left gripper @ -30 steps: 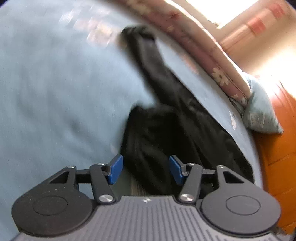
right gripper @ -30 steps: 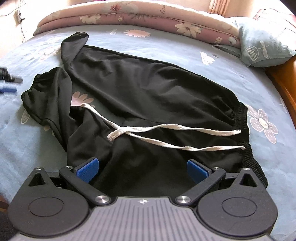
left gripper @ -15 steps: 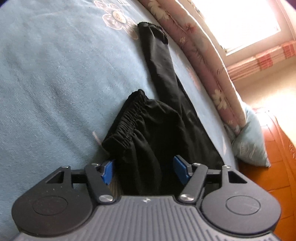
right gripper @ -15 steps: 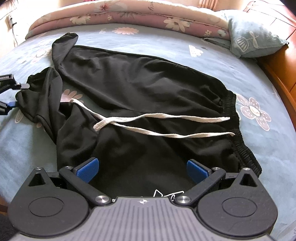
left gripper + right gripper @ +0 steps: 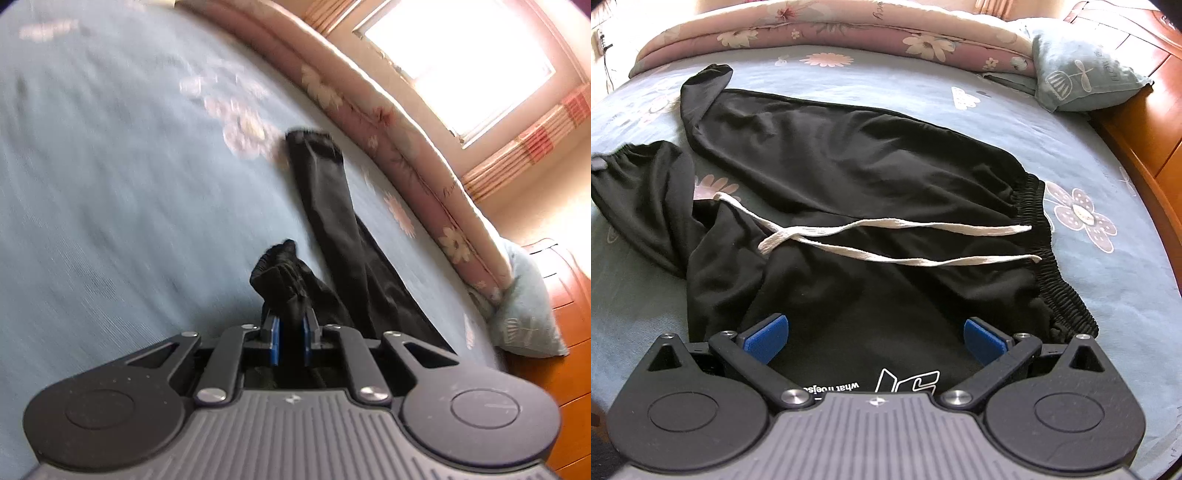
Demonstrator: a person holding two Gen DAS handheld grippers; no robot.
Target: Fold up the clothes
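Note:
Black jogger trousers lie spread on the blue floral bed sheet, waistband to the right, with a white drawstring trailing across the cloth. One leg runs to the far left cuff; the other leg is bent back at the left. My left gripper is shut on that leg's bunched elastic cuff. The straight leg lies beyond it. My right gripper is open low over the trousers' near part, above a white logo.
A rolled pink floral quilt lines the far side of the bed. A pale blue pillow lies at the far right beside an orange wooden bed frame. A bright window shows in the left wrist view.
My left gripper has closed on the elastic cuff of the bent leg and lifted it slightly. My right gripper has moved a little closer over the trousers, still open.

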